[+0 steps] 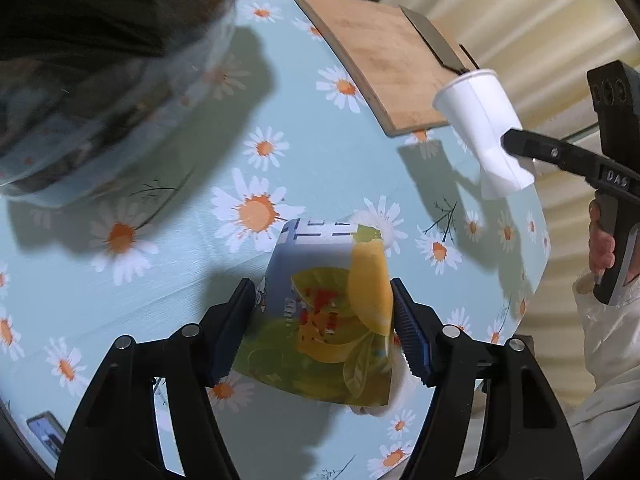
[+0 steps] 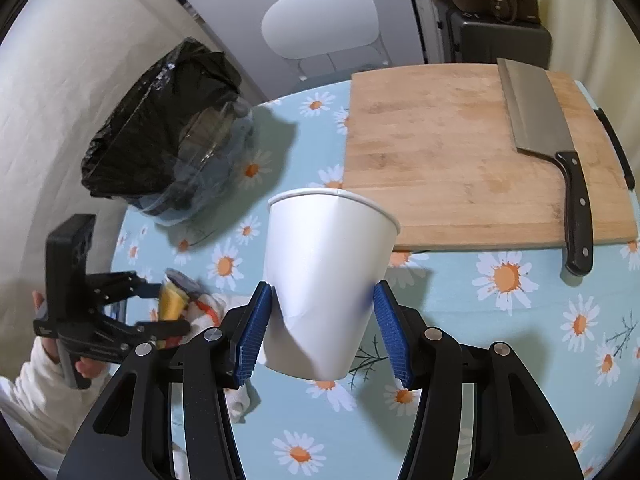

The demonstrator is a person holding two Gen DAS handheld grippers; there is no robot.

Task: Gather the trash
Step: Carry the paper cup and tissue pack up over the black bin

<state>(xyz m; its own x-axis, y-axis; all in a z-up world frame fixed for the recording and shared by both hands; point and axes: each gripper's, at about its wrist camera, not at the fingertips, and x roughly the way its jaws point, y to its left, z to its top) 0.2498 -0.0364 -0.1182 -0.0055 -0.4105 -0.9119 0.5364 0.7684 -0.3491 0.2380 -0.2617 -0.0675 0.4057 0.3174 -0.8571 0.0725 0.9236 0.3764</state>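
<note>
My left gripper (image 1: 324, 320) is shut on a colourful drink carton (image 1: 320, 312) with yellow and green print, held above the daisy tablecloth (image 1: 180, 280). My right gripper (image 2: 320, 324) is shut on a white paper cup (image 2: 324, 276), dented at its base, held above the table. The cup also shows in the left wrist view (image 1: 480, 124), clamped in the right gripper (image 1: 516, 148). The left gripper (image 2: 160, 312) with the carton (image 2: 172, 300) shows at the left of the right wrist view. A bin lined with a black bag (image 2: 168, 132) stands at the table's far left; it is blurred in the left wrist view (image 1: 80, 80).
A wooden cutting board (image 2: 460, 152) lies at the back right with a cleaver (image 2: 544, 140) on it. A white chair (image 2: 324, 28) stands behind the table. A crumpled white tissue (image 2: 212, 308) lies under the left gripper. A phone (image 1: 46, 434) lies at the table's edge.
</note>
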